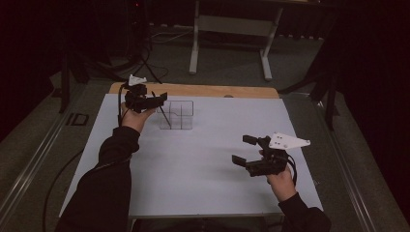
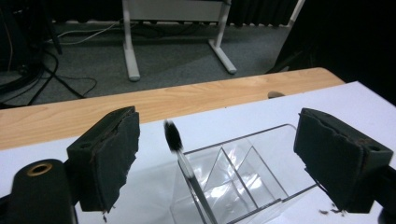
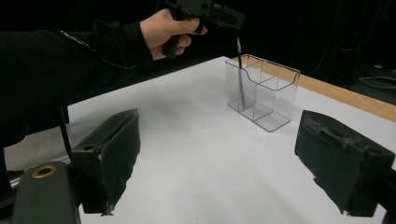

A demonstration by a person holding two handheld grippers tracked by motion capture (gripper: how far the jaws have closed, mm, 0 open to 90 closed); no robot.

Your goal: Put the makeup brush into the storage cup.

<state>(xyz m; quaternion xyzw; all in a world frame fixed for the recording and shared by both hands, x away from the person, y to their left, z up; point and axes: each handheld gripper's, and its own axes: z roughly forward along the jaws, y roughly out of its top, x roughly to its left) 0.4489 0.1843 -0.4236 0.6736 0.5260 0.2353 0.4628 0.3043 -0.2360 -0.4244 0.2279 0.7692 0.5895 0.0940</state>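
A: Left gripper (image 1: 153, 100) sits at 11 o'clock on the worktop (image 1: 203, 159), just above the clear box (image 1: 177, 115). Jaws wide apart, released. Nothing between the pads.

B: The brush (image 2: 180, 154)?

A: Standing in the box, leaning, black tuft up. In the left gripper view it rises in the gap between the 2 jaws, nearer the left one, touching neither. Its handle runs down into the compartment at the box's near left corner.

B: Box layout?

A: Transparent, with inner dividers; the left gripper view shows 3 compartments. In the high view it stands on the white sheet toward 12 o'clock, near the wooden edge (image 1: 193, 90).

B: Right gripper (image 1: 245, 151)?

A: At 4 o'clock, well apart from the box. Jaws open, holding nothing. It points toward 9 o'clock across bare white sheet. Grey 3-cornered plate (image 1: 287, 140) on top.

B: From its camera?

A: The box (image 3: 264, 91) sits ahead at 1 o'clock, brush (image 3: 240, 74) upright-ish in its left end. The left hand (image 3: 166, 30) holds its gripper right over the brush tip; touching or not, cannot tell from there.

B: Brush contact with the box rim?

A: It leans against the rim in the high view.
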